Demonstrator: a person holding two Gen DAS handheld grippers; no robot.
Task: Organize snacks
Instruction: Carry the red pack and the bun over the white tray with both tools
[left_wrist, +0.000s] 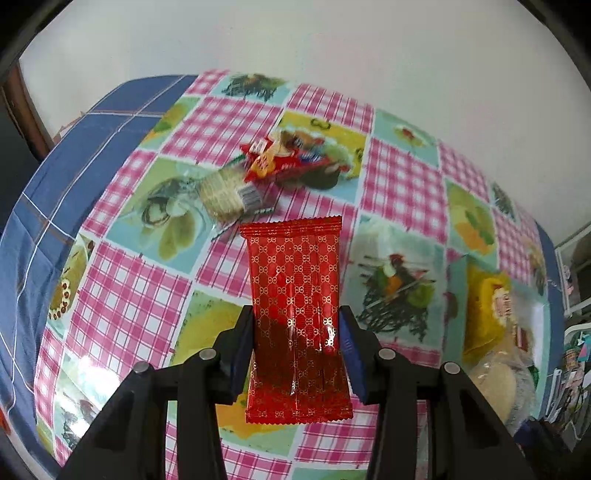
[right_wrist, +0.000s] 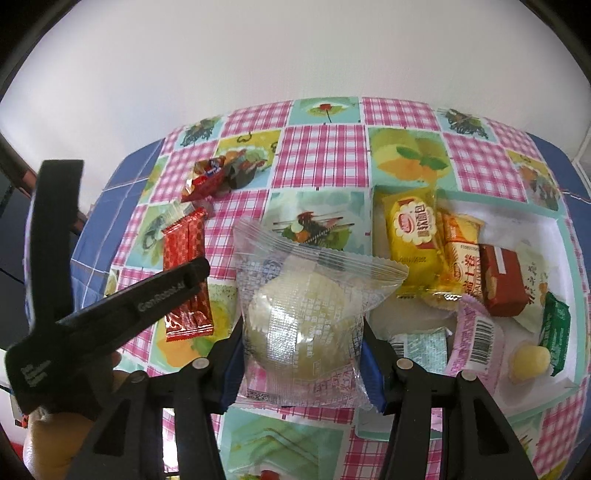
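Note:
My left gripper (left_wrist: 295, 314) is shut on a red foil packet with a gold pattern (left_wrist: 295, 280), which stands upright between the blue pads, clear of the table. In the right wrist view the same red packet (right_wrist: 186, 273) hangs in that black tool at the left. My right gripper (right_wrist: 303, 332) is shut on a clear-wrapped pale round pastry (right_wrist: 306, 306), held above the checked tablecloth (right_wrist: 317, 155). A white box (right_wrist: 565, 236) at the right holds several snacks, among them a yellow packet (right_wrist: 412, 230) and a red-brown one (right_wrist: 502, 280).
Loose red snack packets (left_wrist: 273, 158) and a clear cracker pack (left_wrist: 225, 192) lie at the far middle of the table. The box (left_wrist: 458, 295) sits at the right edge of the left wrist view. A blue cloth (left_wrist: 33, 236) borders the table. A hand (right_wrist: 55, 443) grips the left tool.

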